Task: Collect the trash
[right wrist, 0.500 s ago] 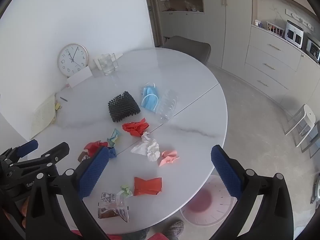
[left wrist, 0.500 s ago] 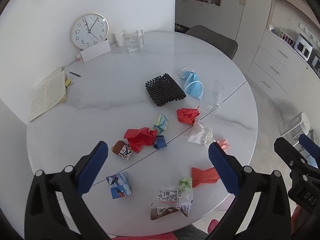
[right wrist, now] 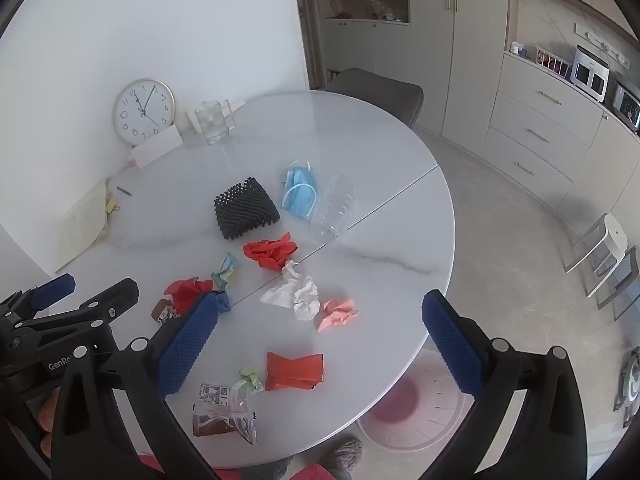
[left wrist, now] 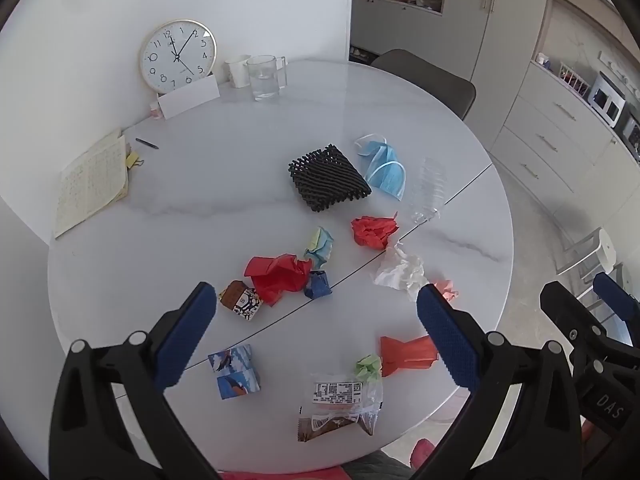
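The left gripper (left wrist: 316,312) hangs above the near half of a round white table (left wrist: 240,184) with its jaws spread wide and nothing between them, and the right gripper (right wrist: 320,316) is held the same way over the table's near right edge, jaws released and empty. The trash lies scattered across the middle and front of the tabletop. Toward the far side sit a black foam net (left wrist: 328,178), a blue face mask (left wrist: 384,170) just beside it and a clear plastic bottle (left wrist: 430,188) lying on its side next to the mask. Closer in are a crumpled red paper (left wrist: 374,232), a larger red wad (left wrist: 278,274) with a small blue scrap (left wrist: 318,285) touching it, a pale blue-green twist (left wrist: 320,245), and a brown patterned carton (left wrist: 240,300). A white tissue (left wrist: 400,270) and a pink ball of paper (right wrist: 338,314) rest near the seam that crosses the table. Nearest the front edge lie a blue printed box (left wrist: 235,372), a folded red packet (left wrist: 406,354), a green scrap (left wrist: 369,366) and a clear snack wrapper (left wrist: 340,406). A pink bin (right wrist: 416,404) stands on the floor below the table's right edge (seen only in the right wrist view). At the back of the table, well apart from the litter, stand a clock (left wrist: 178,56), a glass pitcher (left wrist: 264,78) and an open notebook (left wrist: 92,184).
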The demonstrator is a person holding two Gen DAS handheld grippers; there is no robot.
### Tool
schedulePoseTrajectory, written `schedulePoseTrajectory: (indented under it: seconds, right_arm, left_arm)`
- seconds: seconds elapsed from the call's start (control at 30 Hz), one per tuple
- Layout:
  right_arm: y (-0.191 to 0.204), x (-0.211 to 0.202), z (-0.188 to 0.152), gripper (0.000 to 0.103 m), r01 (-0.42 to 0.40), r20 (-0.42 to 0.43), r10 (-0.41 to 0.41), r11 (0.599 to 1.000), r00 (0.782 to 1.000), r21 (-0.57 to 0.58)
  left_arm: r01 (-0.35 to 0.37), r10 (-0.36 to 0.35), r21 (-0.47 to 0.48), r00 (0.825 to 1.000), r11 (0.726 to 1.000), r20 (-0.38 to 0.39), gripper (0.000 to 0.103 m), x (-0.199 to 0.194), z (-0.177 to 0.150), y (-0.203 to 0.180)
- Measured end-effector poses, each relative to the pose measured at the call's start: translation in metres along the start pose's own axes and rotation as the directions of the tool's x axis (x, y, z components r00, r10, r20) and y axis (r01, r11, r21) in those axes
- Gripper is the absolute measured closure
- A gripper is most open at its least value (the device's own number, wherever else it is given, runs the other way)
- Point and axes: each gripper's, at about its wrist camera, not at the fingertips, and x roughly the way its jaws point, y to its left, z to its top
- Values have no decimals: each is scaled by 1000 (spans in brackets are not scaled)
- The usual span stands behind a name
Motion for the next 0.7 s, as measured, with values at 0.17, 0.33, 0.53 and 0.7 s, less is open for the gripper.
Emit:
schedulePoseTrajectory:
  seconds: [0.17, 0.33, 0.53, 0.7]
  right_arm:
    - [-1, 1, 1, 2, -6, -4, 6, 1000, 1000, -5]
    - [0, 3, 2, 2, -5, -8, 5, 1000, 1000, -7]
    - [1, 3, 3, 2, -2, -11, 2, 1000, 1000, -7]
    - [4, 6, 2, 2, 2, -18, -2, 1000, 1000, -7]
  left_arm:
    - [3, -3, -1, 1000, 1000, 0, 7, 0, 0, 2]
    - [14, -14, -1, 1000, 1000, -10, 7, 2, 2, 4]
    - [11, -11, 4, 1000, 1000, -10, 7, 3, 3, 4]
    - [12, -11, 6, 1000, 1000, -17, 7, 5, 2, 5]
